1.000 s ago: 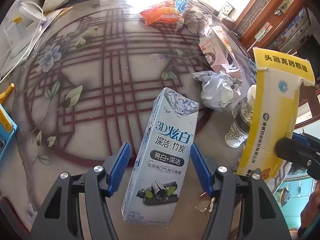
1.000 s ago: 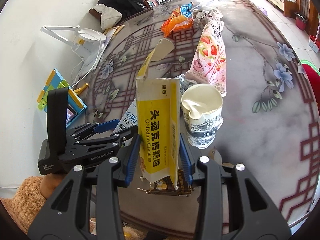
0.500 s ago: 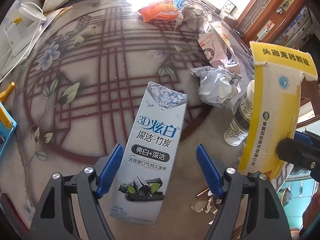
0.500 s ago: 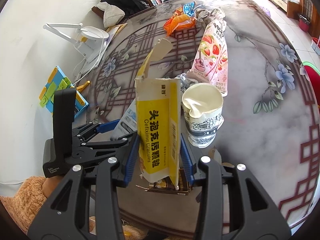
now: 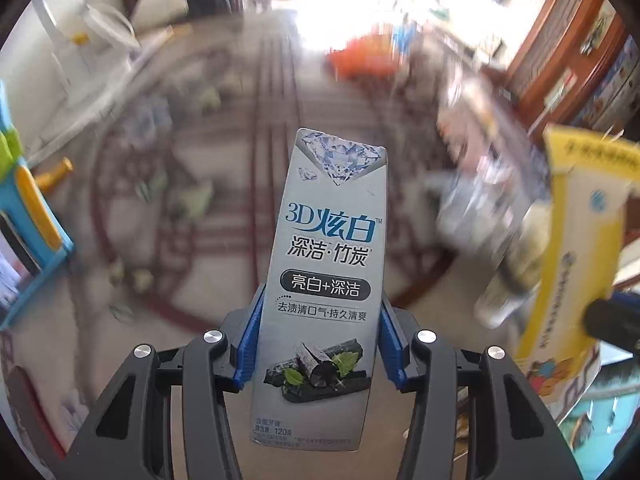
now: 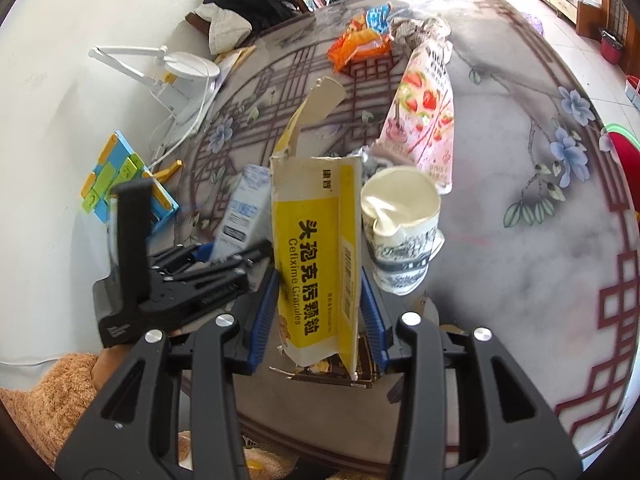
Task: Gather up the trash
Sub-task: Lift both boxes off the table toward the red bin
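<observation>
My left gripper [image 5: 320,340] is shut on a grey toothpaste box [image 5: 326,280] and holds it upright above the table; the background is blurred by motion. The same box [image 6: 242,212] shows in the right wrist view, left of my right gripper. My right gripper [image 6: 318,320] is shut on a torn yellow medicine box [image 6: 316,264], held upright near the table's front edge. That yellow box [image 5: 576,264] also shows at the right of the left wrist view.
A paper cup [image 6: 400,236] stands just right of the yellow box. A pink strawberry snack bag [image 6: 424,120], an orange wrapper [image 6: 356,46] and crumpled paper [image 6: 420,28] lie further back on the patterned table [image 6: 520,200]. A white desk lamp [image 6: 176,72] and a blue toy [image 6: 116,176] sit left.
My left gripper has closed on the toothpaste box and lifted it upright off the table. The right gripper still holds the yellow box and has hardly moved.
</observation>
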`<state>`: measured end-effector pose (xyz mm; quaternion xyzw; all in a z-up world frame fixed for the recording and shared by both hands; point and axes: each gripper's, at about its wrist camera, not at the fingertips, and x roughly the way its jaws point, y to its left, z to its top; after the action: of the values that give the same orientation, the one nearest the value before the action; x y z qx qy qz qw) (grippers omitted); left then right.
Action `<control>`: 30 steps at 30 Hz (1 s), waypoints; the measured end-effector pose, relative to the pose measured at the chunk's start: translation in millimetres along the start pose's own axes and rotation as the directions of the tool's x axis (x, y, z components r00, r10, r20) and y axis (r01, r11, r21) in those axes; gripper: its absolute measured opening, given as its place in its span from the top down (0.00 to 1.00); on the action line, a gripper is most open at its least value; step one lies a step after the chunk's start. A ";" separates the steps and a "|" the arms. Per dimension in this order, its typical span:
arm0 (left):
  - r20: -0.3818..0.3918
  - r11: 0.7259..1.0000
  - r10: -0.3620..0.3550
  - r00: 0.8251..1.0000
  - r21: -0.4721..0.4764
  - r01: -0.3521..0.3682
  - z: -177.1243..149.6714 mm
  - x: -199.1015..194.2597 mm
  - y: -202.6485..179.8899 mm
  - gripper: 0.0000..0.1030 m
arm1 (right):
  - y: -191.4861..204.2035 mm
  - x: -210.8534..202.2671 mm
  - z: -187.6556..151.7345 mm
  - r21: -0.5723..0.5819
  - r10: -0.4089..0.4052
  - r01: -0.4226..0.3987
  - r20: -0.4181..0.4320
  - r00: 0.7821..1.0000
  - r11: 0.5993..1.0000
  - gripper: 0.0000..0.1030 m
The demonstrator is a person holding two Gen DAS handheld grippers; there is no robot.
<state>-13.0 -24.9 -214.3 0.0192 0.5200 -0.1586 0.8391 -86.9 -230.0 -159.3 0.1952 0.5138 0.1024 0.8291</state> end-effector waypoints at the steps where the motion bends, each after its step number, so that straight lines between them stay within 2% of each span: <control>1: 0.029 1.000 0.003 1.000 0.002 -0.003 4.2 -7.5 -1.9 0.54 | -1.1 -2.9 1.4 0.001 -0.001 0.000 0.010 1.000 1.000 0.62; 4: 0.119 1.000 0.006 0.993 0.007 -0.007 19.0 -32.0 -12.1 0.54 | -4.3 -14.5 7.9 0.001 -0.007 0.007 0.050 0.999 1.000 0.62; 7: 0.184 0.999 0.035 0.982 0.026 -0.041 31.2 -46.9 -26.8 0.54 | -6.5 -23.6 14.7 -0.005 -0.014 0.014 0.078 0.997 1.000 0.62; 11: 0.217 1.000 -0.011 0.976 0.024 0.006 43.1 -58.1 -44.7 0.54 | -14.6 -36.4 23.7 -0.006 -0.013 0.014 0.111 0.994 1.000 0.62; 20: 0.213 0.999 -0.048 0.976 -0.010 0.051 54.6 -54.9 -76.2 0.54 | -45.4 -51.7 38.0 0.006 -0.030 0.029 0.134 0.990 1.000 0.62; 30: 0.209 0.999 -0.033 0.977 -0.030 0.040 70.7 -39.6 -111.7 0.54 | -86.4 -61.9 61.1 0.006 -0.023 0.023 0.138 0.990 1.000 0.62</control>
<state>0.1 -135.1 -132.3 -0.0216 0.4322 -0.1664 0.8860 -63.0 -344.3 -121.9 0.1979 0.4575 0.0778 0.8634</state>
